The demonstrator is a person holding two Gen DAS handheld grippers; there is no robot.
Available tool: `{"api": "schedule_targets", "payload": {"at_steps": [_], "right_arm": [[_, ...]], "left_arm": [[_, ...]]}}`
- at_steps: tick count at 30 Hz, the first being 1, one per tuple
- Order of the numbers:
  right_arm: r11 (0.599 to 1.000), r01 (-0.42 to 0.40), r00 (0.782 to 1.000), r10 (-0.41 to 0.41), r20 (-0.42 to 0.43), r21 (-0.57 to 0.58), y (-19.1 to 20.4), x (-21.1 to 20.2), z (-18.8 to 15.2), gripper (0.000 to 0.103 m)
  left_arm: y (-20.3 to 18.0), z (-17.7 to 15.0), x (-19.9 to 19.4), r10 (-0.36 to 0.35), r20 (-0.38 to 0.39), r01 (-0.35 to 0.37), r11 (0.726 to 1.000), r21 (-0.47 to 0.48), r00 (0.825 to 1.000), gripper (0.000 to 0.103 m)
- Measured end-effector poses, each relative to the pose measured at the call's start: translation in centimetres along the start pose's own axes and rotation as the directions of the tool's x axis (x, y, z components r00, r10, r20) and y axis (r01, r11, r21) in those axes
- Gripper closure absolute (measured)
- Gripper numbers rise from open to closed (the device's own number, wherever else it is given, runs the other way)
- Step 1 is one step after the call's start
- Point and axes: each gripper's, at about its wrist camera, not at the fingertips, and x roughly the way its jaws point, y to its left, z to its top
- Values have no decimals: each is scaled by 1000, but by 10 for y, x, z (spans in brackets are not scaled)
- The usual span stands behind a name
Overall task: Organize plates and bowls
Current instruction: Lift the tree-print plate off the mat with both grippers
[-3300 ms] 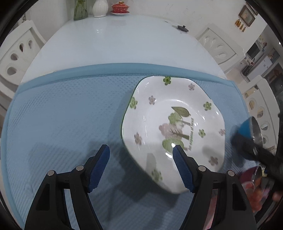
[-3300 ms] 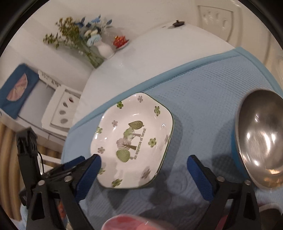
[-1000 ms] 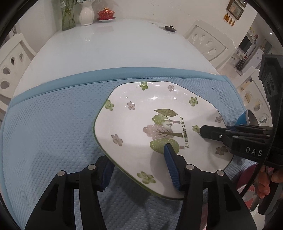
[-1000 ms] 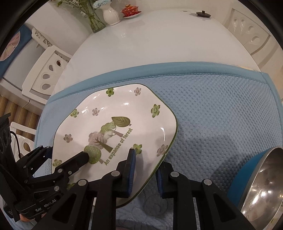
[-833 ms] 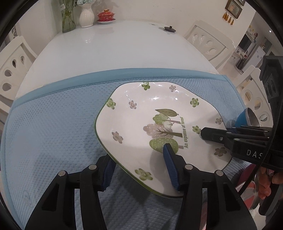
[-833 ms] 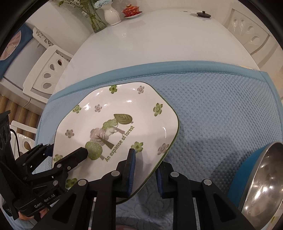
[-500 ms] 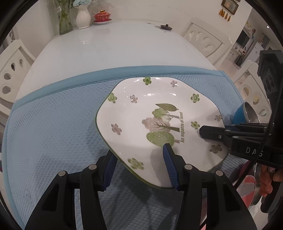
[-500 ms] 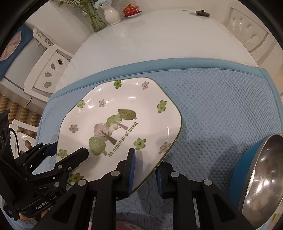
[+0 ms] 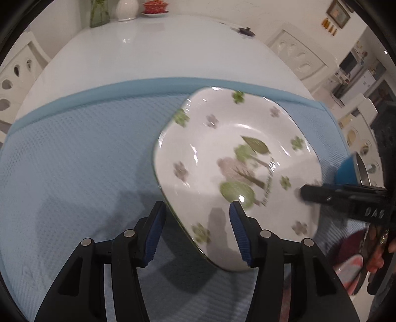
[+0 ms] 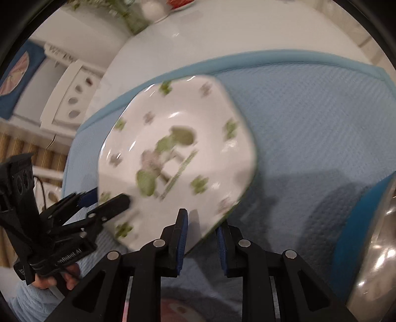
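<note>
Plate and bowl sorting, items as we find them:

1. Plate (image 9: pixel 222 148): white, rounded-square, printed with trees and small flowers. It sits over the right half of the mat, with its far corner close to the mat's far edge. It is blurred in both views. Its near-left rim seems to stand clear of the mat, above a shadow.
2. Mat (image 9: pixel 74 161): blue and waffle-textured, it covers the near end of the table. Its whole left half lies bare, which is the widest free ground we have.
3. Table (image 9: pixel 160 49): white and glossy, and open beyond the mat's far edge as far as its far end.
4. Left gripper (image 9: pixel 196 206): the jaws have just been opening and stand apart. The plate's near rim runs between them, with one finger over the plate's face and the other just outside the rim, not touching it.
5. Right gripper (image 10: pixel 201 220): the jaws have just been opening and stand narrowly apart over the plate's near-right rim. With the blur, we cannot tell whether the pads press on it.
6. Bowl (image 10: pixel 358 210): blue outside and steel inside, it sits at the mat's right edge, near the plate but apart from it.
7. Chairs (image 9: pixel 297 57): white, along the table's sides.
8. Vase (image 9: pixel 126 10) and red lidded cup (image 9: pixel 154 5): at the table's far end, well apart from the mat.
</note>
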Motion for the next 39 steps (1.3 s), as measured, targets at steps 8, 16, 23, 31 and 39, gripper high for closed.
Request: {"api": "schedule_targets", "payload": {"at_steps": [8,16,23,31,39], "right_arm": [[998,62,996,-61,67,-18,-3,4,31,51],[993,79,996,-74,54,-84,5,17,44,50],[982,173,980,-165,109,-77,7,14,43,74],[977,184,972,-166,164,-105,6,-6,35,79],[967,197,965,-162,207,-163,9,-33,14,82]], "left_arm": [[-15,6,14,-1,-25,2,998,55,1000,43],[-16,4,16,-7,6,6,996,84,1000,42],[1,-2,-2,-76,70,74,997,26,995,56],[-2,-7,-18,-51,102,44,997,63,994,56],[-6,-15,-34,-36,122,29,998,64,992,57]]}}
